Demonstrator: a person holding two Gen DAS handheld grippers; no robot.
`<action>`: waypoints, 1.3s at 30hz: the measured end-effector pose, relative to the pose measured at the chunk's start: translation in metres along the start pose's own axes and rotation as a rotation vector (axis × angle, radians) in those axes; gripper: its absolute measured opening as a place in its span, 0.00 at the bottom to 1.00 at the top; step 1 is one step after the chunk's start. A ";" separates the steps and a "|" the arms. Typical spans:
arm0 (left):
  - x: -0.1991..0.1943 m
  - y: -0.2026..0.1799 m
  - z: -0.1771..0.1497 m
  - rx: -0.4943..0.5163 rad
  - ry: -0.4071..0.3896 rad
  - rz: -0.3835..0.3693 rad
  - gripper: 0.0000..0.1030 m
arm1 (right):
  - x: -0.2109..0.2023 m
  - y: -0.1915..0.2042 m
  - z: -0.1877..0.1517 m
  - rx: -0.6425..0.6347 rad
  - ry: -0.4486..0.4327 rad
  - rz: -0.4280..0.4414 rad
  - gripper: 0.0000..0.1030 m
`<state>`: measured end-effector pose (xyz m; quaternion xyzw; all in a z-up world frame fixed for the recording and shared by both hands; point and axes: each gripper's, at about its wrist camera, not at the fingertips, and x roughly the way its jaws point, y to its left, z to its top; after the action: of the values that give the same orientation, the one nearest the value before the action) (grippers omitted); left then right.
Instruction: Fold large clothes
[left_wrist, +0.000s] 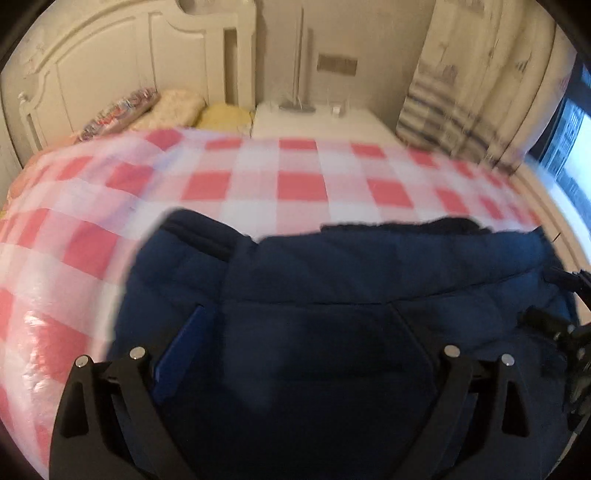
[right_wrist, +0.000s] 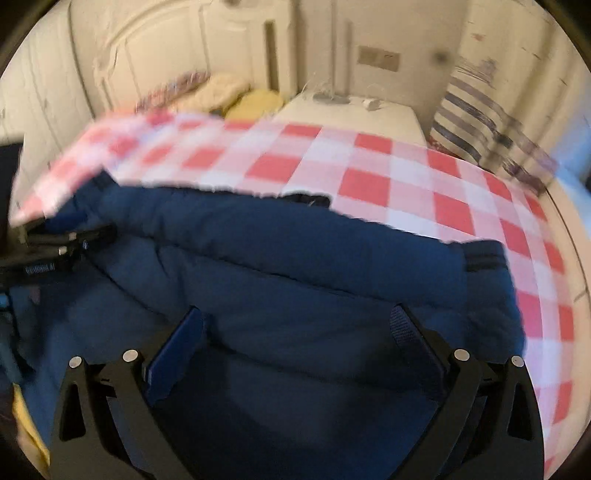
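Puffy quilted navy jacket (left_wrist: 332, 295), folded

We are in a home bedroom: a bed (left_wrist: 295, 177) under a pink-and-white checked cover, pillows (left_wrist: 177, 107) against a carved cream headboard (left_wrist: 103, 62), a white nightstand (left_wrist: 317, 122) beside it, and a patterned curtain (left_wrist: 480, 74) by the window.

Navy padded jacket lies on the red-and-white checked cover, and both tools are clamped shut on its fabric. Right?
Not quite. Both tools are open: the left tool and right tool stand wide over the navy padded jacket, gripping nothing, as each wrist view shows. It does lie on the checked cover.
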<state>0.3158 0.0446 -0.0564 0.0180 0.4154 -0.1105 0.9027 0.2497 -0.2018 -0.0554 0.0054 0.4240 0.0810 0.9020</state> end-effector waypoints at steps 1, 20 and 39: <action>-0.009 0.002 0.001 0.002 -0.015 0.001 0.92 | -0.010 0.000 -0.001 -0.009 -0.019 0.007 0.95; -0.008 0.047 -0.037 -0.038 -0.016 0.035 0.96 | -0.003 -0.013 -0.047 0.007 -0.031 0.046 0.95; 0.000 -0.040 0.049 0.027 -0.047 0.088 0.98 | 0.019 0.021 0.051 -0.063 -0.046 -0.074 0.79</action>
<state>0.3438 -0.0004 -0.0217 0.0458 0.3914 -0.0764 0.9159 0.2976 -0.1753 -0.0357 -0.0367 0.4002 0.0607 0.9137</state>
